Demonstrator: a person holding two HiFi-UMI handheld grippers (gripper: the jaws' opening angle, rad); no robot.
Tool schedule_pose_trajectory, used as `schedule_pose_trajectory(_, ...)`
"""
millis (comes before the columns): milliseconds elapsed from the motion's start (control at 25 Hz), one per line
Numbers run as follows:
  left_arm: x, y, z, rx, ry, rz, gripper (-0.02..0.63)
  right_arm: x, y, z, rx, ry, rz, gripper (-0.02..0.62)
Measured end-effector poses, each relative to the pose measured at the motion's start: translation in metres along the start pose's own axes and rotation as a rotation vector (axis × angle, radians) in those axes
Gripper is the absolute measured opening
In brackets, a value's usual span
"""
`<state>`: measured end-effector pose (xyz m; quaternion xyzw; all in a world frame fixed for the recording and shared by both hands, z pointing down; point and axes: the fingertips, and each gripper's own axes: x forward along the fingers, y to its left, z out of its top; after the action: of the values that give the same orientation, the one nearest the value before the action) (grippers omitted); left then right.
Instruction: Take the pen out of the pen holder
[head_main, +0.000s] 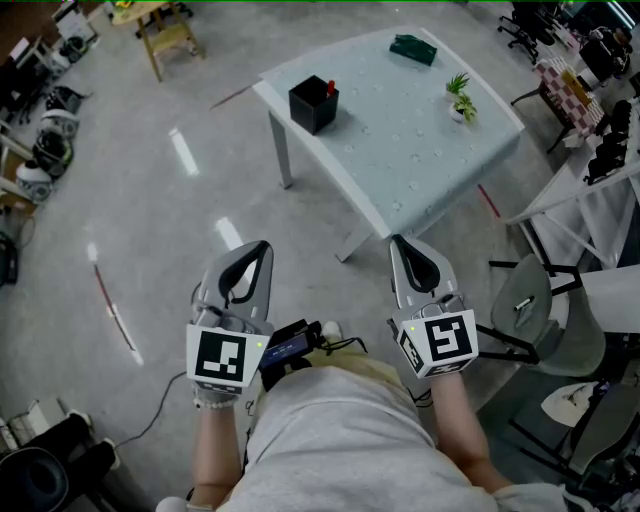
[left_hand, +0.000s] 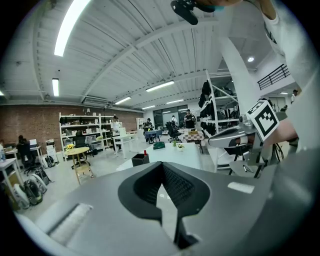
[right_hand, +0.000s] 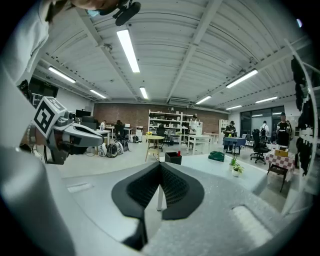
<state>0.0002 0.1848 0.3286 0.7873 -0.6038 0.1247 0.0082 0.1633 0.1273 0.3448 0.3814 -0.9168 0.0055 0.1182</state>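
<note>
A black square pen holder (head_main: 313, 104) stands near the left corner of a pale table (head_main: 400, 150), with a red-topped pen (head_main: 331, 87) sticking out of it. Both grippers are held low in front of the person, well short of the table. My left gripper (head_main: 262, 246) is shut and empty, and so is my right gripper (head_main: 397, 241). In the left gripper view the closed tips (left_hand: 161, 164) point toward the distant holder (left_hand: 140, 159). The right gripper view shows the closed tips (right_hand: 160, 164) just below the holder (right_hand: 173, 157) and its pen (right_hand: 179, 153).
On the table also lie a dark green object (head_main: 412, 48) and a small potted plant (head_main: 460, 98). A grey chair (head_main: 545, 315) stands at the right beside another white table (head_main: 580, 195). A wooden stool (head_main: 170, 38) is at the far left, and bare floor separates me from the table.
</note>
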Motion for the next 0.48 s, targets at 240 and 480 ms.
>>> schedule_pose_trajectory(240, -0.0003, 0.0003, -0.002, -0.012, 0.004, 0.0, 0.012, -0.0006, -0.001, 0.0007, 0.038, -0.003, -0.007, 0.0)
schedule_pose_trajectory(480, -0.003, 0.0058, -0.0028, -0.034, -0.006, 0.021, 0.011, -0.001, 0.0026, 0.003, 0.062, -0.017, -0.01, 0.002)
